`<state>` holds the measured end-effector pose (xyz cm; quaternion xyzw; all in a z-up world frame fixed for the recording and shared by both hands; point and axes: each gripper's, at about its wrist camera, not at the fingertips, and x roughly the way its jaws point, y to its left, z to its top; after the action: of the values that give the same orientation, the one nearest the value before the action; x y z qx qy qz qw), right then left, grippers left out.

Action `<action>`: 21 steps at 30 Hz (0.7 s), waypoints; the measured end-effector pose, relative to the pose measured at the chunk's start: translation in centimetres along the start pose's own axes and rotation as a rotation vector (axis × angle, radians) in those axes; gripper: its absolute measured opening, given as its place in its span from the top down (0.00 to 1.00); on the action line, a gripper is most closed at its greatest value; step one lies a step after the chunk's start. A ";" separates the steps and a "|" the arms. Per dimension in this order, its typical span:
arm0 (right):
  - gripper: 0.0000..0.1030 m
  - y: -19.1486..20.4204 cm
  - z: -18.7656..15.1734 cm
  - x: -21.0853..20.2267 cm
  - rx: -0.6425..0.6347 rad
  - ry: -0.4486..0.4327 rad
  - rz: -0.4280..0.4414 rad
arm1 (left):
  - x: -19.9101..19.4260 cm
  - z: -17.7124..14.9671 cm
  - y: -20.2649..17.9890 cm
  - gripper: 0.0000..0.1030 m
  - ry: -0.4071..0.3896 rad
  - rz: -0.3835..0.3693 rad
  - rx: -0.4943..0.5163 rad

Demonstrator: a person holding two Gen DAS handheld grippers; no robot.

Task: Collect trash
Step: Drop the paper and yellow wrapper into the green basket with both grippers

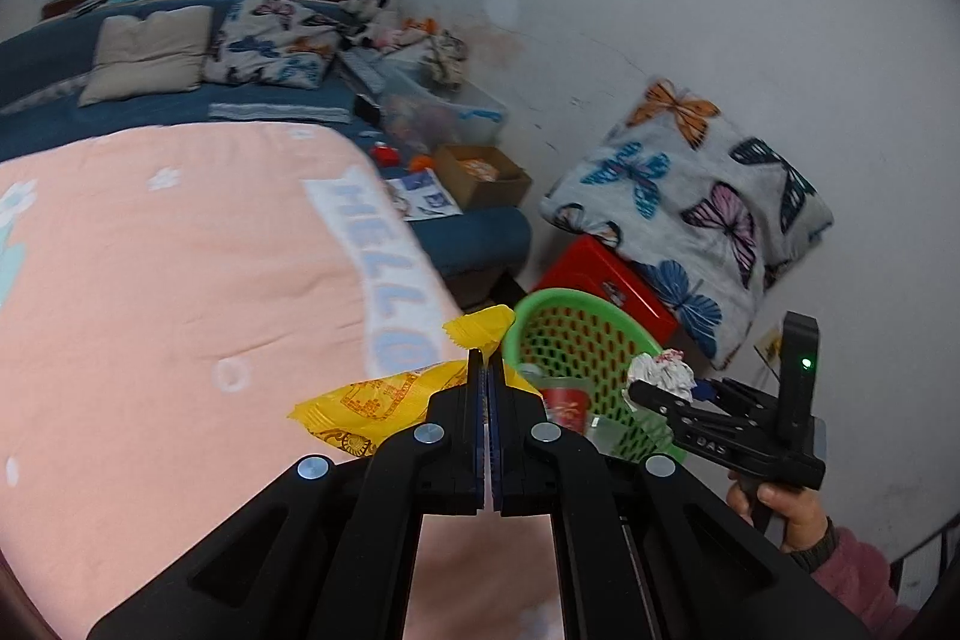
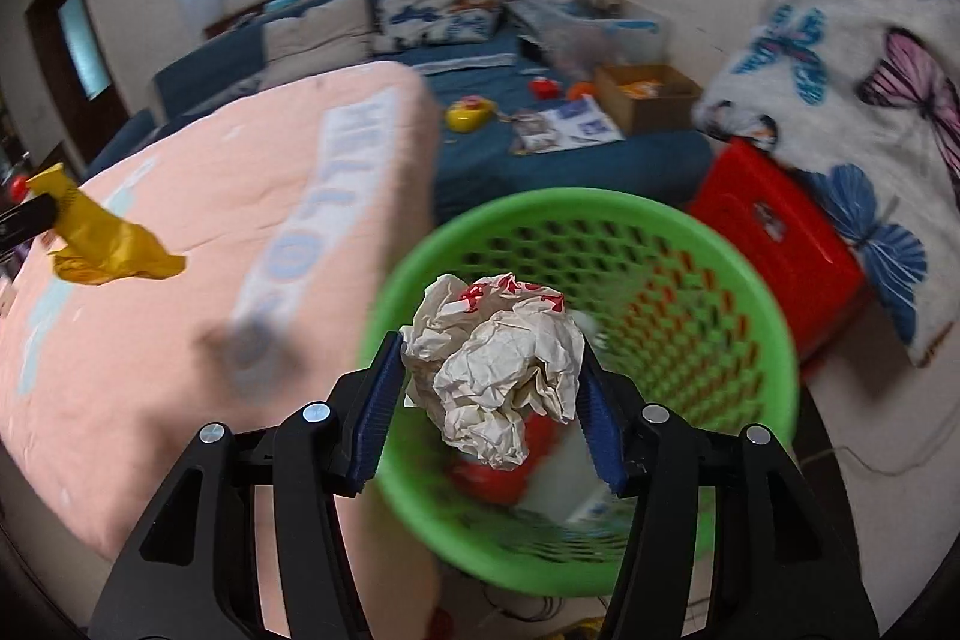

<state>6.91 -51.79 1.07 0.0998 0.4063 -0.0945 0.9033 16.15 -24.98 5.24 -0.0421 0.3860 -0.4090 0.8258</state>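
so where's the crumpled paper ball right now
The crumpled paper ball sits between the blue pads of the right tool, centre of the right wrist view, directly over the green basket beside the pink bed cover.

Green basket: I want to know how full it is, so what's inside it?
Inside the basket, a red item and something pale lie at the bottom, both blurred. The crumpled paper in the right claw hides part of the inside.
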 end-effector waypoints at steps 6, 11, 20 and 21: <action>0.45 -4.1 -0.4 0.6 0.057 0.016 -0.062 | 3.6 1.3 -3.6 0.99 0.043 -0.038 0.064; 0.35 -6.0 -1.1 0.4 0.097 0.019 -0.086 | 6.5 2.1 -6.5 0.99 0.082 -0.060 0.116; 0.32 -7.5 -1.9 -0.7 0.128 0.013 -0.086 | 11.4 2.5 -9.7 0.99 0.143 -0.096 0.167; 0.32 -7.5 -2.0 -0.9 0.128 0.011 -0.084 | 11.8 2.6 -10.0 0.99 0.148 -0.097 0.169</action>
<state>3.02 -58.40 -0.37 0.1409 0.4082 -0.1577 0.8880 15.81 -40.62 3.77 0.0396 0.4076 -0.4816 0.7748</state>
